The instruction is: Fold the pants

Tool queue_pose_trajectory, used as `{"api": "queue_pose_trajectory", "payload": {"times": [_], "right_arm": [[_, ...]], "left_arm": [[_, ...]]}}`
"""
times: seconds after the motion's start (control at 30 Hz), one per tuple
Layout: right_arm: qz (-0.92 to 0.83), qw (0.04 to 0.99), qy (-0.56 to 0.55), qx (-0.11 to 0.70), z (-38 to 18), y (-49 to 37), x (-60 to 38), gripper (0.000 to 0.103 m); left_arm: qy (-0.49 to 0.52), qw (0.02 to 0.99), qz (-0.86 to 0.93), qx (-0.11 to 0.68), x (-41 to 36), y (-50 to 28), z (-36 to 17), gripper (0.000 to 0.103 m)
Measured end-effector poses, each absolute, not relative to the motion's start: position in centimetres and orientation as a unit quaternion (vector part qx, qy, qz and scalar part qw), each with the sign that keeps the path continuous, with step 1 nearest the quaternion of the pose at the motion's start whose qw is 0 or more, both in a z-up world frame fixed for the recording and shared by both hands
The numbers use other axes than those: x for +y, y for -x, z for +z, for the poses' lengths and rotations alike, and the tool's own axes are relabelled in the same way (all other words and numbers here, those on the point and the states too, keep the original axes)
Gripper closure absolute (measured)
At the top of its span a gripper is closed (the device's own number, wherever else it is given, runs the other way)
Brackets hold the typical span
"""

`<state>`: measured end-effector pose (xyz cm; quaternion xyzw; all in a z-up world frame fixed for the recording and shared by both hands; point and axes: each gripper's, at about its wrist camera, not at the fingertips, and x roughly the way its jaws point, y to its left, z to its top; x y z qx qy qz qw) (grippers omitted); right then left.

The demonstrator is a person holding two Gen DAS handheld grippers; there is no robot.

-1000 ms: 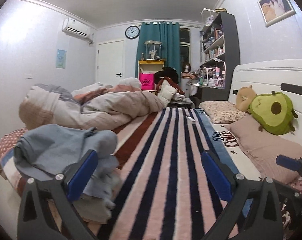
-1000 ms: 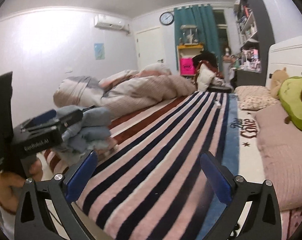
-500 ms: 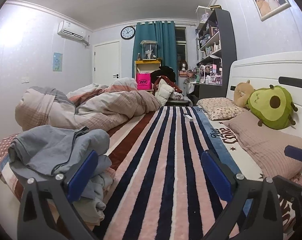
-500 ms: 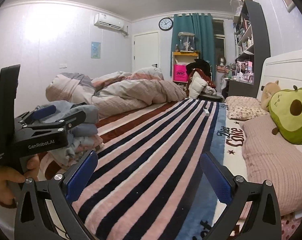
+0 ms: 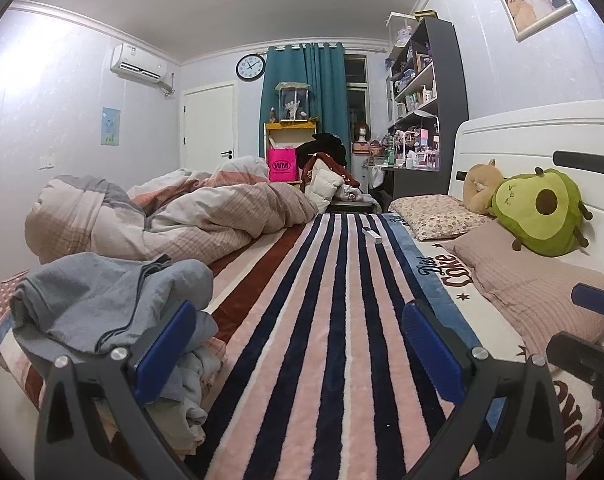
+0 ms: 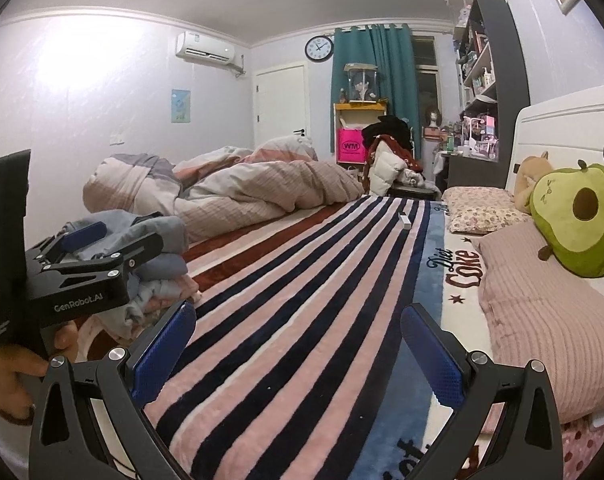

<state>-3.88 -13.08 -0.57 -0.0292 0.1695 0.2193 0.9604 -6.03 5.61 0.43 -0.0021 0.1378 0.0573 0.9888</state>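
Two grippers held wide, nothing gripped, pants not yet picked.
Left gripper (image 5: 297, 342) & right gripper (image 6: 297, 344) are aimed over striped blanket (image 5: 342, 320), probably kept clear as folding surface; grey pants (image 5: 101, 300) are heaped lower left.

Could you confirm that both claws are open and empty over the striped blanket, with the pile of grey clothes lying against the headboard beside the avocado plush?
Not quite: the pile of grey clothes lies at the other edge of the bed, on the left, far from the avocado plush by the headboard, as the left wrist view shows. The rest holds: left claw and right claw are open and empty over the striped blanket.
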Motion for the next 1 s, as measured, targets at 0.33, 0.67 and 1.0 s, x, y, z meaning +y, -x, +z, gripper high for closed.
{"api": "queue_pose_trajectory", "payload": {"times": [0.33,0.67,1.0], "right_arm": [[0.213,0.963,0.024,0.164,-0.3,4.1,-13.5,0.001],[0.206,0.965,0.017,0.159,-0.1,4.3,-13.8,0.001],[0.203,0.966,0.014,0.156,0.0,4.3,-14.1,0.001]], "left_arm": [[0.007,0.989,0.046,0.138,5.5,5.9,0.4,0.001],[0.007,0.99,0.038,0.139,5.3,5.8,0.4,0.001],[0.009,0.989,0.033,0.141,5.3,5.7,0.2,0.001]]}}
